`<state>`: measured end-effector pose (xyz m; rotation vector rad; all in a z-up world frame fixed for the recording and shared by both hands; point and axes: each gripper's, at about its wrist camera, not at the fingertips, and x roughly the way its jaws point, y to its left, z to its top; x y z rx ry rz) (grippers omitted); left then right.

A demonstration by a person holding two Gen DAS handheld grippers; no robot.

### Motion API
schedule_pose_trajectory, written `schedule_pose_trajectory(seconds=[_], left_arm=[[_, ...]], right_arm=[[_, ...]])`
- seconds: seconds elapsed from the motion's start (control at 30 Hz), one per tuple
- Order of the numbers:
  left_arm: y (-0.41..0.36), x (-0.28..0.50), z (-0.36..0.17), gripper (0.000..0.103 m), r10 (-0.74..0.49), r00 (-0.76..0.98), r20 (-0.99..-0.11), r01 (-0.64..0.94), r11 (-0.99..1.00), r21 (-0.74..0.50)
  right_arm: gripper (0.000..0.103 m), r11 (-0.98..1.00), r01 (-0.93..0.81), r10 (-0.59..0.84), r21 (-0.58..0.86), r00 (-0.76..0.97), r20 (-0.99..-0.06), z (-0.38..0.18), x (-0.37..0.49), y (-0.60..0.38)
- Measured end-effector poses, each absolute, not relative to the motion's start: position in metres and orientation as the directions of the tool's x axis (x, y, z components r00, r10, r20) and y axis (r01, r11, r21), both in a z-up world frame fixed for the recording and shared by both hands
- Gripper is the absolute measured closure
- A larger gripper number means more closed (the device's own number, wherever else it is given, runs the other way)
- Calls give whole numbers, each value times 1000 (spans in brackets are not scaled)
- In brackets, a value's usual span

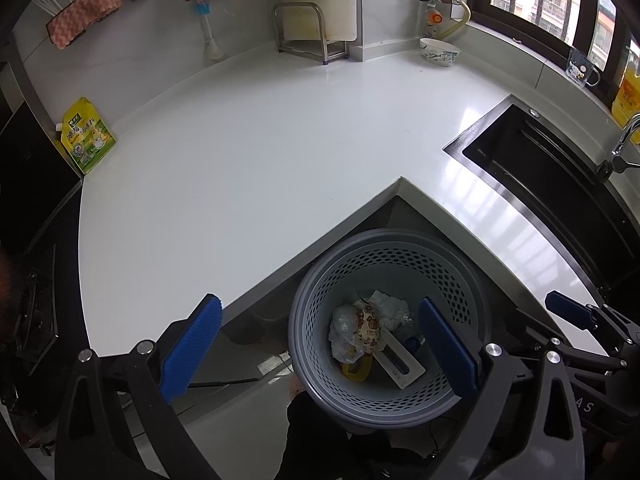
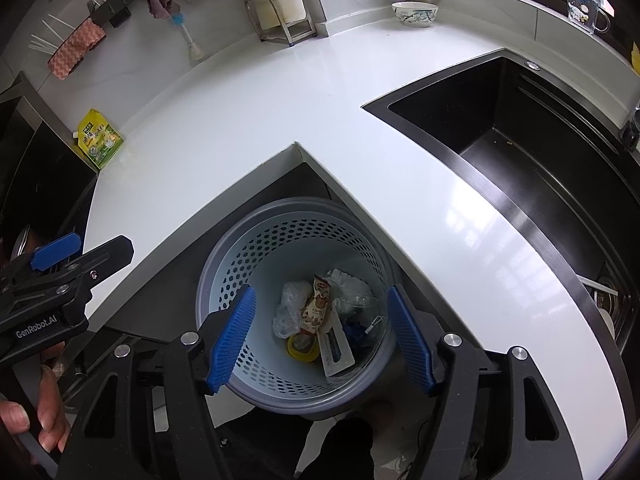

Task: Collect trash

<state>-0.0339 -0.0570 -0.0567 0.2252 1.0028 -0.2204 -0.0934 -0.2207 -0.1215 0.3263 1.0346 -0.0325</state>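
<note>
We hold both grippers, left [image 1: 320, 350] and right [image 2: 322, 340], spread and empty above the bin [image 2: 224, 252] at the worktop's [image 1: 240, 160] inner corner. Trash [image 2: 316, 304] lies inside; scan the worktop for leftovers.

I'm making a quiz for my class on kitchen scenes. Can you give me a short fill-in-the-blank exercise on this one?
1. The crumpled wrappers lie inside the perforated ____.
2. The yellow-green pouch stands on the white ____.
3. The patterned bowl sits near the ____ under the window.
4. Both the left gripper and the right gripper have their jaws ____.

Missing words: basket; countertop; wall; open
</note>
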Motion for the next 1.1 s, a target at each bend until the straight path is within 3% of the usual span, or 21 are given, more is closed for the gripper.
schedule_pose_trajectory(seconds=[1.1], left_arm=[[-51,-33,-56,7,-63,516,-854,269,959,92]], right_arm=[[37,952,181,121,245,512,-850,-122,-94,-217]])
